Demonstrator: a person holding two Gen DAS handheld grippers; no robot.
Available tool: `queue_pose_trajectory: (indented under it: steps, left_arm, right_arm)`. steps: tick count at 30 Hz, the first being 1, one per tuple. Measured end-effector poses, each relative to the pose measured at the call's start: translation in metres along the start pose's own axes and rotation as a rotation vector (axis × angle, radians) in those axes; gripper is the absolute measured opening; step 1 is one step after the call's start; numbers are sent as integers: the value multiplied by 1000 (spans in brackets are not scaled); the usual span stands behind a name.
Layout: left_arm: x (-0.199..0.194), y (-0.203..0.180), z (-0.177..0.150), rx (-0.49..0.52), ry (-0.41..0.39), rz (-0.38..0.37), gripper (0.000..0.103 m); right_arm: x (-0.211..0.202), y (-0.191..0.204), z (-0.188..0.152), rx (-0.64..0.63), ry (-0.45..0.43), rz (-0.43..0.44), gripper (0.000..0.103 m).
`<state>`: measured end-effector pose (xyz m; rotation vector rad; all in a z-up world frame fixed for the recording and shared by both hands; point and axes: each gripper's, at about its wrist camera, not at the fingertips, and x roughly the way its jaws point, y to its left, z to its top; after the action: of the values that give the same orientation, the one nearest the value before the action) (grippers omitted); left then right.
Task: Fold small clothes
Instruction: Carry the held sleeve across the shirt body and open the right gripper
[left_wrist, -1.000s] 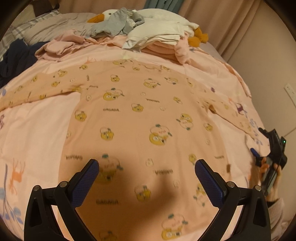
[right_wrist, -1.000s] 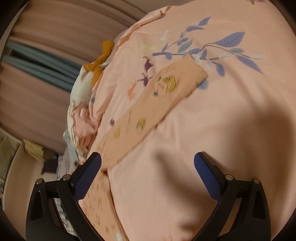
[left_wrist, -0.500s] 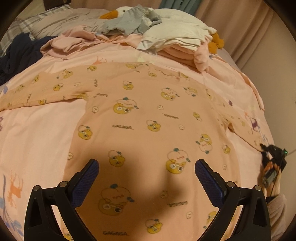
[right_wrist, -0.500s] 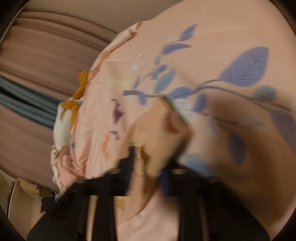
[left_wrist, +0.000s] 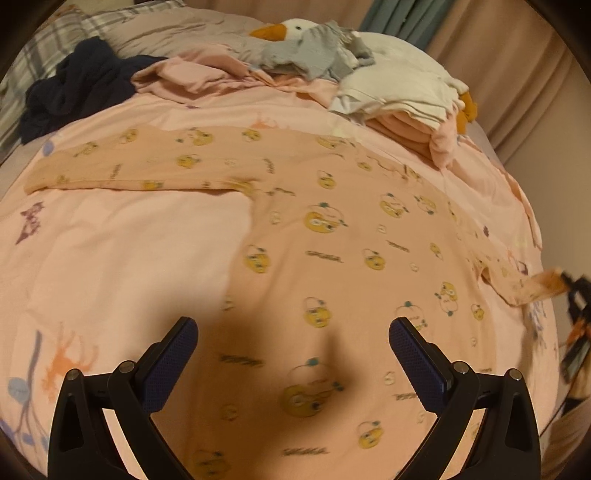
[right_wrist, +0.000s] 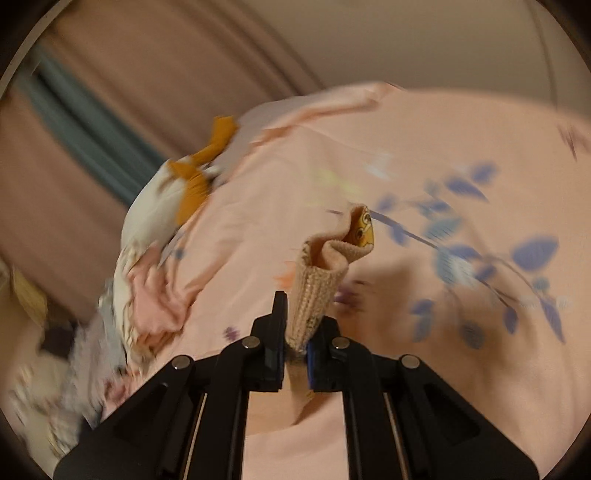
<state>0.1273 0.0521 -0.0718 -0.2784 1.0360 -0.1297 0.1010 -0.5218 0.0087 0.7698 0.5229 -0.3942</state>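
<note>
Right gripper (right_wrist: 295, 354) pinching ribbed cuff (right_wrist: 314, 291), soft printed shirt (left_wrist: 332, 258)

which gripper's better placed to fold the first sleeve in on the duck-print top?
Right. The right gripper is already shut on the sleeve cuff, lifted off the bedspread. The left gripper is open, holding nothing, above the duck-print top near its hem.
</note>
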Motion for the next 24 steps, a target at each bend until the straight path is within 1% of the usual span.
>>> queue_pose_trajectory:
  steps: [4,6,9,11,12,15,17,20,21,24]
  left_arm:
    - [-11,20,0,-13,-8,6,103]
    - [-17,33,0,-26,-11,-3,103]
    - [-21,46,1,-30,-8,2,103]
    - [-24,55,2,-34,-15,5,103]
    - [-25,61,3,-43,-19,5,103]
    - [-29,79,6,-79,-26,-8,103]
    - [-30,90,7,-99,-30,-8,103]
    - [-29,104,8,-118,-33,5,103]
    - [-29,107,8,-124,-34,8,103]
    - [-27,116,8,-146,-33,9,103]
  right_arm:
    - [-10,72,0,-146,10,3,9]
    - [-10,118,-4,-239,8,-2,9]
    - [-8,174,-18,-342,13,18,9]
    - [-4,214,-33,-422,19,31,9]
    - [-1,236,-45,-472,25,39,9]
    - [9,282,-78,-573,49,65,9]
    - [14,310,-109,-656,61,81,9]
    - [30,339,-151,-762,84,85,9]
    - [37,347,-170,-811,96,80,9]
    - [57,363,-217,-918,143,66,9]
